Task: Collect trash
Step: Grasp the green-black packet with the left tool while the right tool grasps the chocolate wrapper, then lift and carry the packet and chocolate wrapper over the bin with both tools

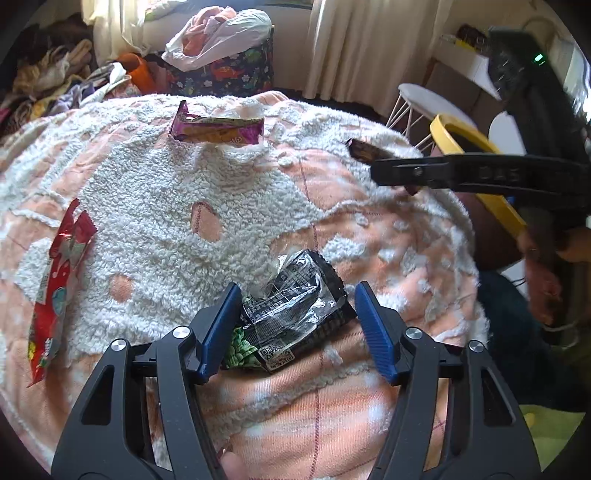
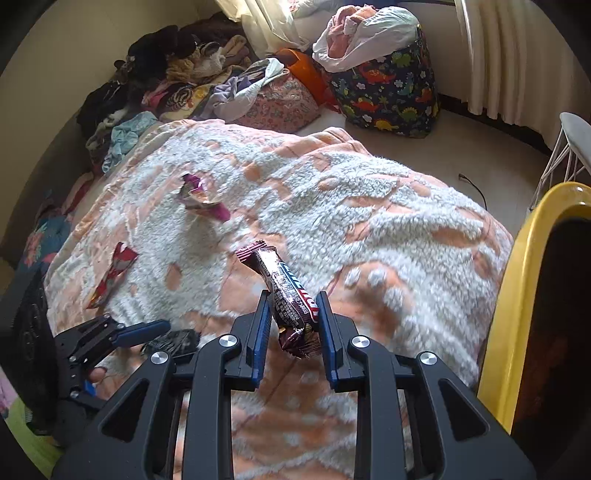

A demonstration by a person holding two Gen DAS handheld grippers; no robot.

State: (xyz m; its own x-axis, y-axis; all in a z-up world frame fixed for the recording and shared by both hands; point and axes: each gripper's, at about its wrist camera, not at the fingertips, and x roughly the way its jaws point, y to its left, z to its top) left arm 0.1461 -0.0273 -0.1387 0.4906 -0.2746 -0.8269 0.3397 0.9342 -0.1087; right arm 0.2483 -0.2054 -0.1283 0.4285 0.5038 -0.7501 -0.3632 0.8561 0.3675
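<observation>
— Where's the trash?
— The right gripper (image 2: 291,325) pinches a brown candy wrapper (image 2: 286,295) at frame centre.
— And the left gripper (image 1: 295,325)?
— Half-spread around a black wrapper (image 1: 295,306) on the blanket (image 1: 155,192), seemingly not yet squeezing.

Peach-and-white blanket (image 2: 332,192), yellow bin (image 2: 517,295), dinosaur-print navy bag (image 2: 388,92)

Soft daylight comes through the pale curtains (image 2: 258,22) at the back, leaving the blanket (image 1: 155,192) evenly lit with faint shadows; both fisheye views bow strongly toward dark corners; the near-right side of the blanket smears with motion blur.
</observation>
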